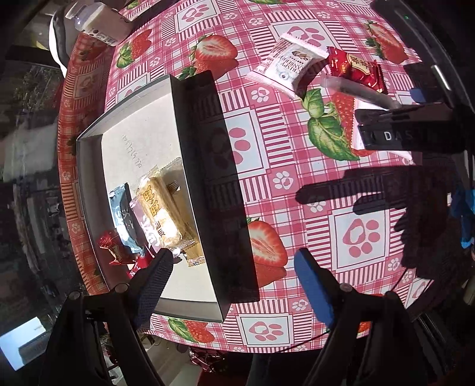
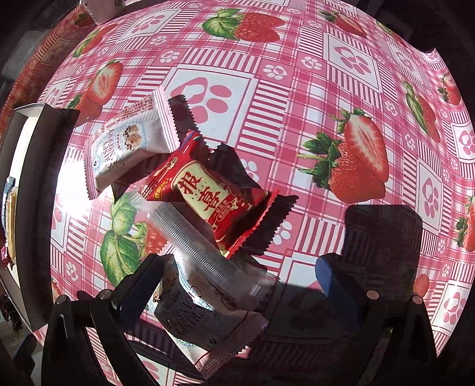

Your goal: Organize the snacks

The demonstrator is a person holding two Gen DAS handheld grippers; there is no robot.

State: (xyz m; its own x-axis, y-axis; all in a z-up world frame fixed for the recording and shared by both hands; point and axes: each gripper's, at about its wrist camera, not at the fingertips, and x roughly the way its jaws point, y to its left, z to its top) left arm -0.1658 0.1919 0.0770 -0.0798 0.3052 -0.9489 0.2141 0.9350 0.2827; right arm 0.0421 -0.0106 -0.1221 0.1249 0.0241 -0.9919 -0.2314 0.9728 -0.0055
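Note:
A shallow white box (image 1: 142,118) lies on the strawberry tablecloth and holds several snack packets, among them a yellow cracker pack (image 1: 163,213). My left gripper (image 1: 234,276) is open and empty, over the box's right wall. My right gripper (image 2: 240,282) is open, low over loose snacks: a white cranberry packet (image 2: 202,320) lies between its jaws, with a clear stick packet (image 2: 193,237) across it. A red packet (image 2: 207,193) and a second white cranberry packet (image 2: 127,142) lie just beyond. The right gripper shows in the left wrist view (image 1: 392,127).
A plastic bottle (image 1: 95,17) lies at the table's far left corner. The box's edge (image 2: 29,207) shows at the left of the right wrist view. The table edge runs close along the left and near sides.

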